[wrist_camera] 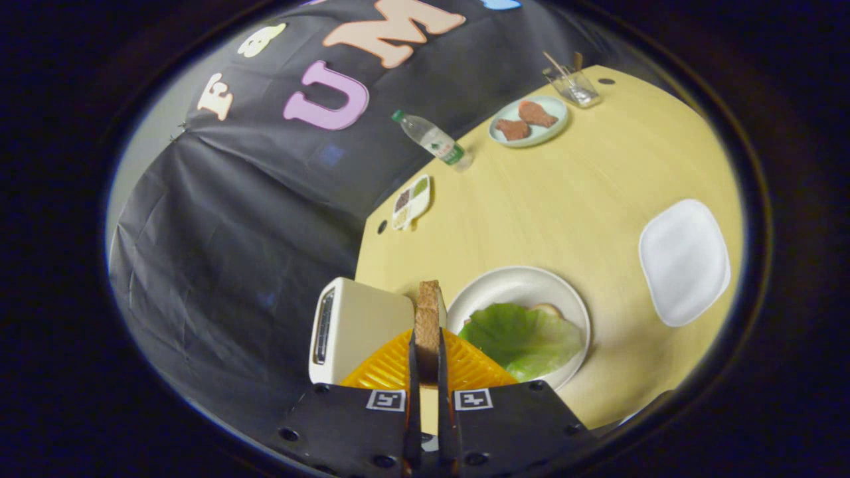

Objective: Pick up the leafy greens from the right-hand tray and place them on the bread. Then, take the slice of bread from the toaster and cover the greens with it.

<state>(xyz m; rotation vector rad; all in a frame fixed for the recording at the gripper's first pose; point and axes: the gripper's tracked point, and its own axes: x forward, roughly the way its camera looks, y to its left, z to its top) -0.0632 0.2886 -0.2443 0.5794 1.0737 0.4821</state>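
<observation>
Gripper view: a bread slice point(428, 325) is held edge-on, clamped between both fingers of the gripper point(428, 372), just right of the toaster point(355, 328). Greens point(524, 338) are already laid on bread on the plate point(518, 282) to the right. The far-right tray point(684, 262) is emptied. Covering the greens is judged the step left.

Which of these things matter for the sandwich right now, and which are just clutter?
In the job: bread slice clamped between the fingers; toaster beside it; leafy greens on the round plate; empty white tray.

Lying about: water bottle, meat plate, glass, seasoning dish.
</observation>
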